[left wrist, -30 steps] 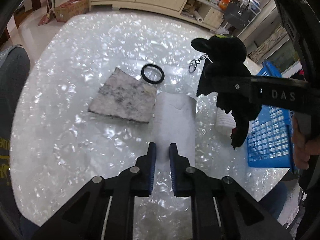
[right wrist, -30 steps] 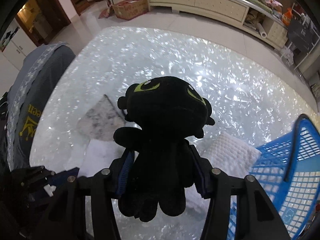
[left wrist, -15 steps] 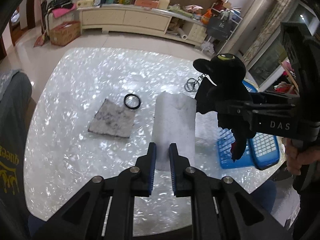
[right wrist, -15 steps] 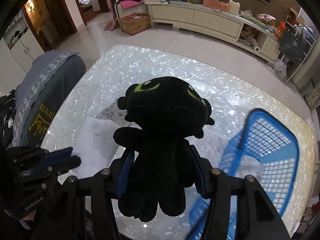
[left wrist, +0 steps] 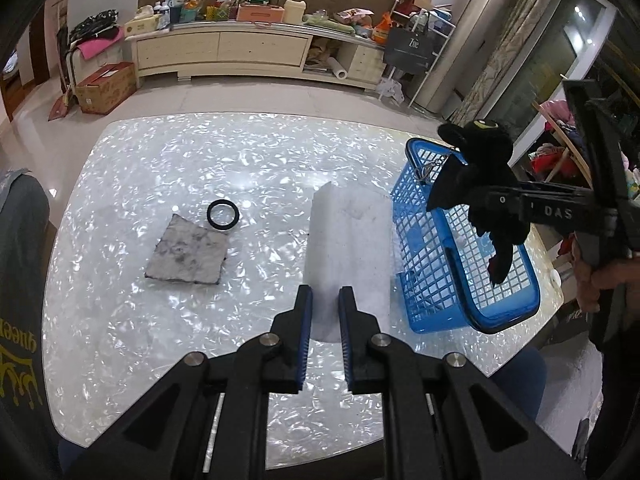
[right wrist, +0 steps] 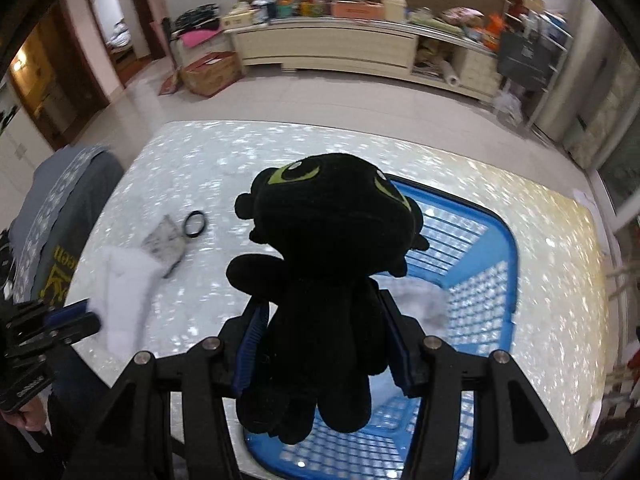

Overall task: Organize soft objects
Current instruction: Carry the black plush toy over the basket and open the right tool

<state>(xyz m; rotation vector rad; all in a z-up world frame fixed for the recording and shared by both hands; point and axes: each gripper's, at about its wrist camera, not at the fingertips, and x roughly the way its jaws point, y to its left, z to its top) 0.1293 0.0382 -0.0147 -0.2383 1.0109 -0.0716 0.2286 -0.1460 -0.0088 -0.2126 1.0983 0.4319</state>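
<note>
My right gripper [right wrist: 322, 320] is shut on a black plush dragon [right wrist: 328, 248] with green eyes and holds it high above the blue basket [right wrist: 496, 240]. In the left wrist view the plush dragon [left wrist: 478, 184] hangs over the basket [left wrist: 404, 224]. My left gripper [left wrist: 324, 312] is shut on a white soft cloth [left wrist: 348, 240] lifted above the table, left of the basket. The cloth also shows in the right wrist view [right wrist: 124, 288]. A white knitted item [right wrist: 416, 296] lies inside the basket.
A grey stone-like square tile [left wrist: 186, 250] and a black ring [left wrist: 223, 215] lie on the shiny white table [left wrist: 160, 168] at left. A keyring [left wrist: 426, 168] hangs by the basket's far end. A person's dark shirt [left wrist: 20, 280] is at the left edge.
Both grippers have risen well above the table. The white cloth lifted with the left gripper. The right gripper carried the plush to above the blue basket.
</note>
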